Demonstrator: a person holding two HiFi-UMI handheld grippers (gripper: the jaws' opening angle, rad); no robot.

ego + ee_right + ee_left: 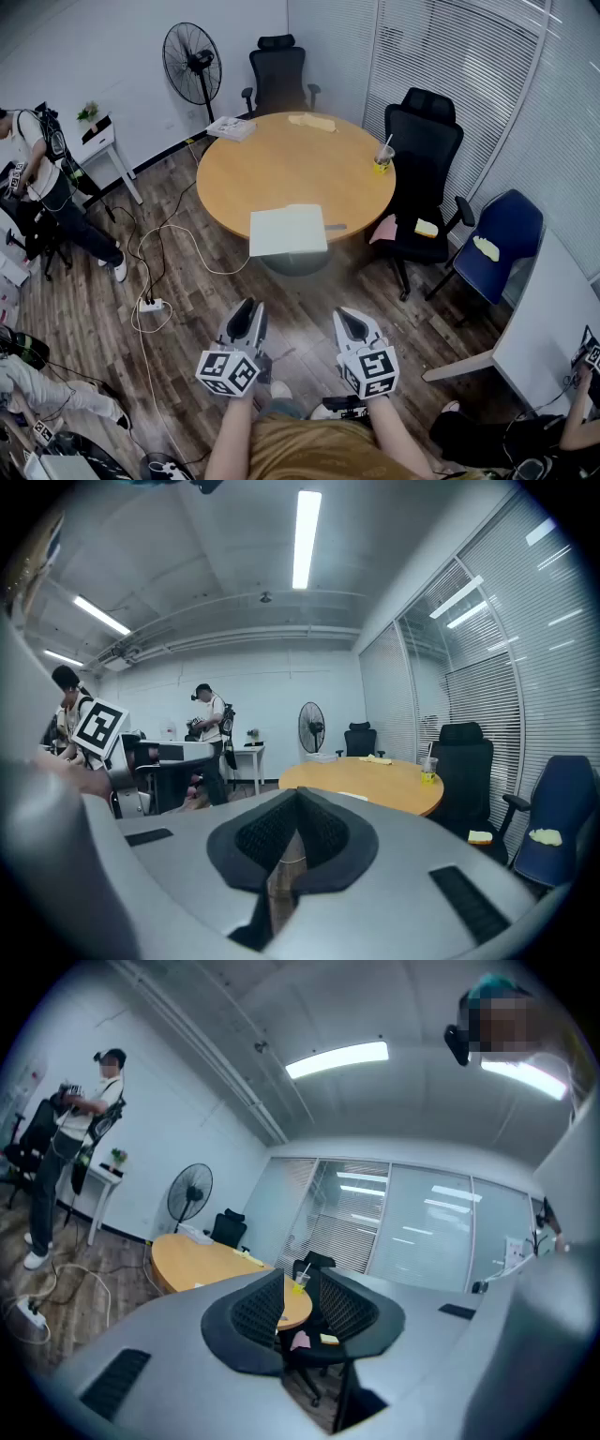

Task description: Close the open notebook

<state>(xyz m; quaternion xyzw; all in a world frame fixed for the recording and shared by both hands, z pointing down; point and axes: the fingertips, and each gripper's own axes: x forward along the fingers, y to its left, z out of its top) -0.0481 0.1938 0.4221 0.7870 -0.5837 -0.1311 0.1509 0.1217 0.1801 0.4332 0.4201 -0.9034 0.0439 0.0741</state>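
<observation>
Grey left tool (251, 307) ajar, right tool (343, 315) clenched (both empty, roughly level, side by side)

In the head view the notebook (288, 230) presents one pale flat surface at the near rim of the round table (281, 159). Open or closed cannot be determined, and the small dark item (336, 226) just beside it is too small to identify. In the left gripper view one jaw of the left gripper (300, 1286) masks most of that rim, and in the right gripper view the notebook (356, 796) is only a thin white sliver.
</observation>
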